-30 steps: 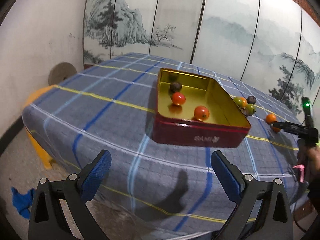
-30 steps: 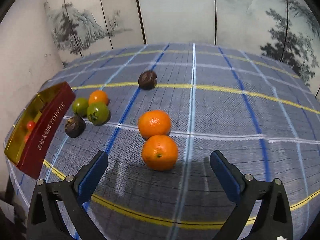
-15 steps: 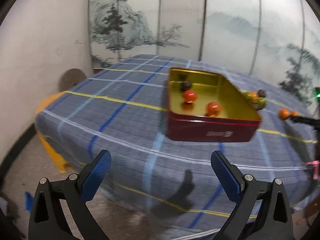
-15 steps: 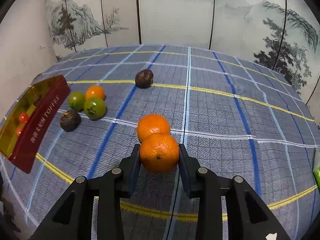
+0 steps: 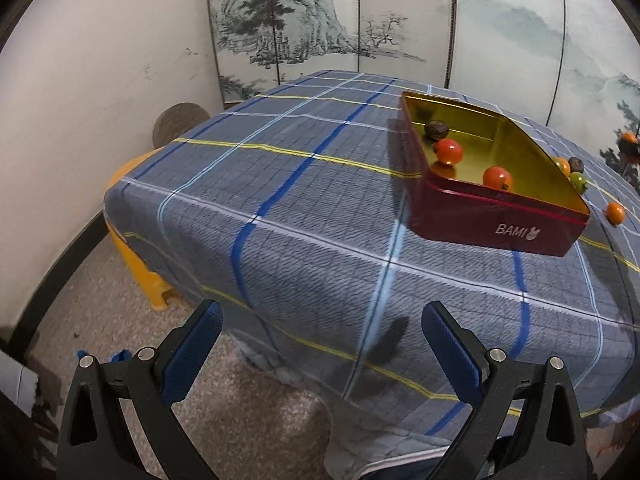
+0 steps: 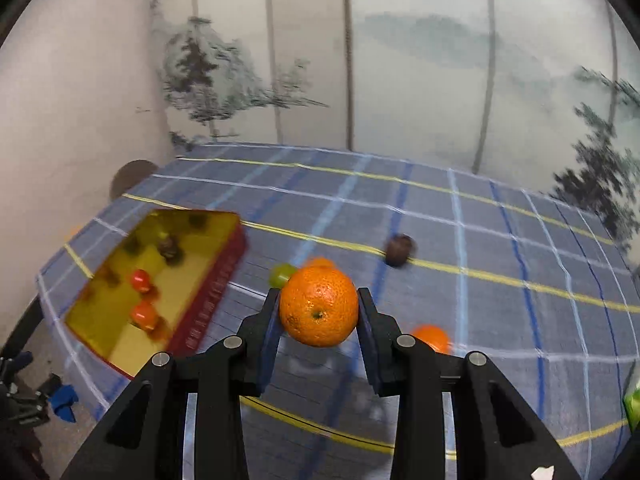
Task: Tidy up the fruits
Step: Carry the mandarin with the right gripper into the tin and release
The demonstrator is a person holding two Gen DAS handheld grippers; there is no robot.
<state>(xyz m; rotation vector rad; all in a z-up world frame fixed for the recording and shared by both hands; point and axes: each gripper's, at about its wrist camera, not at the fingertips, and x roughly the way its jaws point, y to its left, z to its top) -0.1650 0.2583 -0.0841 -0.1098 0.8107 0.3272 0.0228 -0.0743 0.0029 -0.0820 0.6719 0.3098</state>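
Note:
My right gripper (image 6: 319, 312) is shut on an orange (image 6: 318, 306) and holds it in the air above the table, right of the red tin (image 6: 200, 304). The tin's gold inside holds two red tomatoes (image 6: 140, 280) and a dark brown fruit (image 6: 168, 246). A second orange (image 6: 432, 338), a green fruit (image 6: 282, 274) and a brown fruit (image 6: 398, 250) lie on the checked cloth. My left gripper (image 5: 320, 344) is open and empty, off the table's near edge, well short of the tin (image 5: 496, 224). The lifted orange (image 5: 629, 137) shows at the far right.
The blue checked tablecloth (image 5: 304, 208) covers the table. A painted folding screen (image 5: 360, 24) stands behind it. A yellow stool (image 5: 140, 276) sits under the left corner and a round brown disc (image 5: 180, 122) leans on the wall. A green object (image 6: 632, 404) is at the right edge.
My right gripper closed on the near orange, lifted it off the cloth and swung left toward the tin. My left gripper drifted left and back; it stayed open.

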